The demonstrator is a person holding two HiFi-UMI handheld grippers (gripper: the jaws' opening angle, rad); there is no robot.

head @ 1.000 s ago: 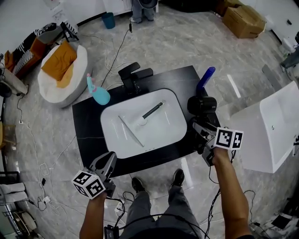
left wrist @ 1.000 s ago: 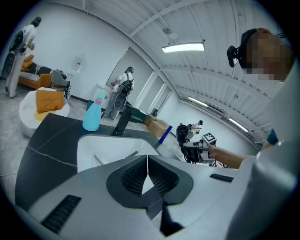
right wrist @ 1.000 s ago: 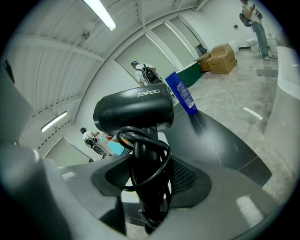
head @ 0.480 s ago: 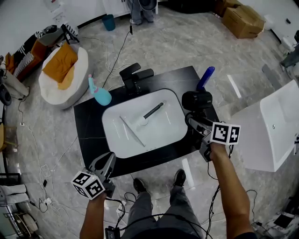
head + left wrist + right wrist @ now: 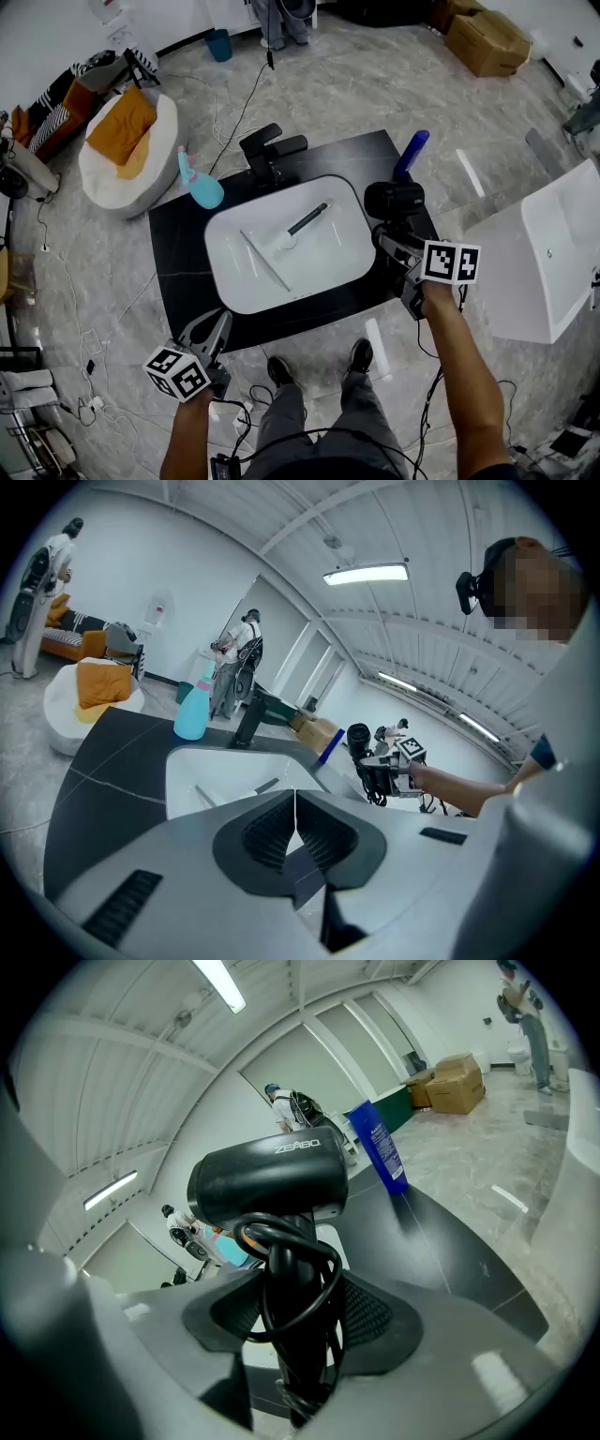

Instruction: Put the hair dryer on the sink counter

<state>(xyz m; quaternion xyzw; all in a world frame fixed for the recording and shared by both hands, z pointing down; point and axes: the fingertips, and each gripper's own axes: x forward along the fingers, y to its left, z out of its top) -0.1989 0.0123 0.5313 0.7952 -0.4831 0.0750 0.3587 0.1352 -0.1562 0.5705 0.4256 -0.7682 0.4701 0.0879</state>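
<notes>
Two ribbed pads (image 5: 370, 1312) of our right gripper (image 5: 295, 1316) clamp the black, cord-wrapped hair dryer (image 5: 267, 1185) by its handle, poising it over the black sink counter (image 5: 178, 253) at its right edge, ready to set down. Our left gripper (image 5: 295, 832), jaws together and empty, hangs lower left.

Bright, even light from ceiling strip lamps (image 5: 366, 573); shadows soft. Glare streaks the floor (image 5: 469, 173) right of the black surface (image 5: 178, 253). Gripper views bend at dark edges; the hair dryer (image 5: 267, 1185) shows sheen.
</notes>
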